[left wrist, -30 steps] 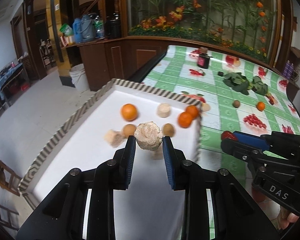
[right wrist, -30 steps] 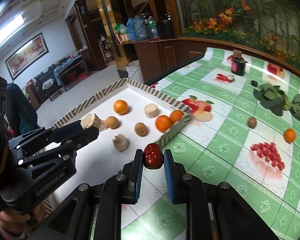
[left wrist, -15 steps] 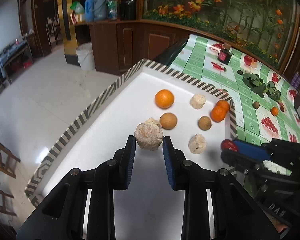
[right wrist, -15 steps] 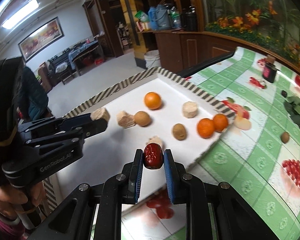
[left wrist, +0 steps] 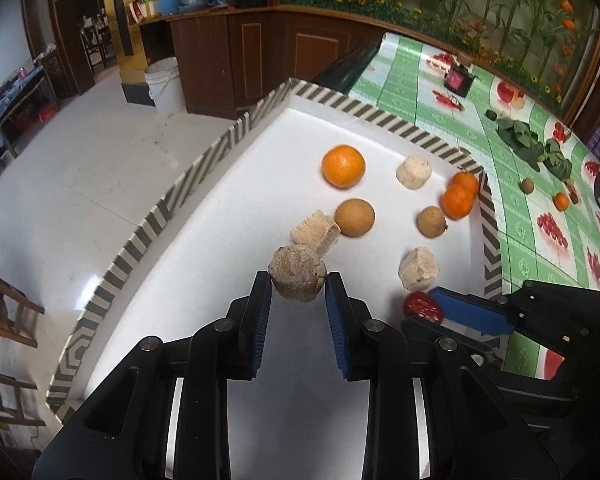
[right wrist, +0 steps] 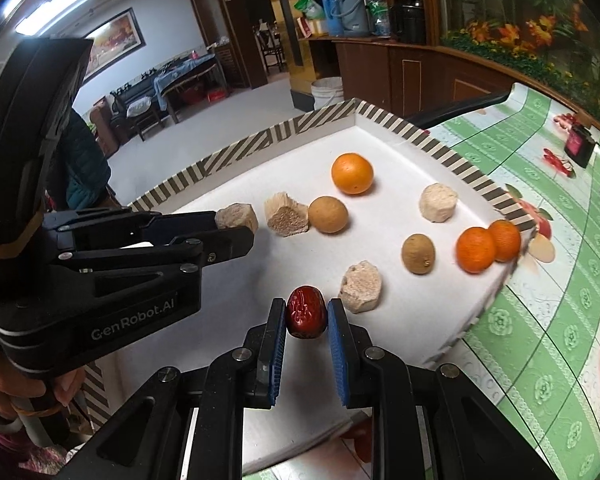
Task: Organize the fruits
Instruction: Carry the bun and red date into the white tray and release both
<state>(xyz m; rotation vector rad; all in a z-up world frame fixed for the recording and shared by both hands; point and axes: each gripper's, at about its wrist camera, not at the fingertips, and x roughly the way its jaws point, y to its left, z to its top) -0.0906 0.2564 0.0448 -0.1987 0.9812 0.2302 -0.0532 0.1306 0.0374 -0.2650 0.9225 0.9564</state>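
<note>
My left gripper (left wrist: pixel 298 288) is shut on a beige fibrous fruit chunk (left wrist: pixel 297 272), held over the white tray (left wrist: pixel 204 216) next to another chunk (left wrist: pixel 314 233). It also shows in the right wrist view (right wrist: pixel 236 222). My right gripper (right wrist: pixel 306 314) is shut on a red date (right wrist: pixel 306 312) above the tray (right wrist: pixel 420 320), beside a beige chunk (right wrist: pixel 361 286); the date also shows in the left wrist view (left wrist: pixel 422 306). Oranges (right wrist: pixel 352 173), brown round fruits (right wrist: pixel 327 214) and chunks (right wrist: pixel 438 202) lie in the tray.
The tray has a striped rim (left wrist: pixel 172 196) and sits on a green patterned tablecloth (right wrist: pixel 540 340). On the cloth lie a brown fruit (left wrist: pixel 526 186), a small orange (left wrist: pixel 561 201), green leaves (left wrist: pixel 532 148) and a dark jar (left wrist: pixel 458 78). Floor lies left of the tray.
Both grippers have moved further in over the tray, still holding their fruit. The left one now sits lower beside the loose chunk; the right one is next to the front chunk.
</note>
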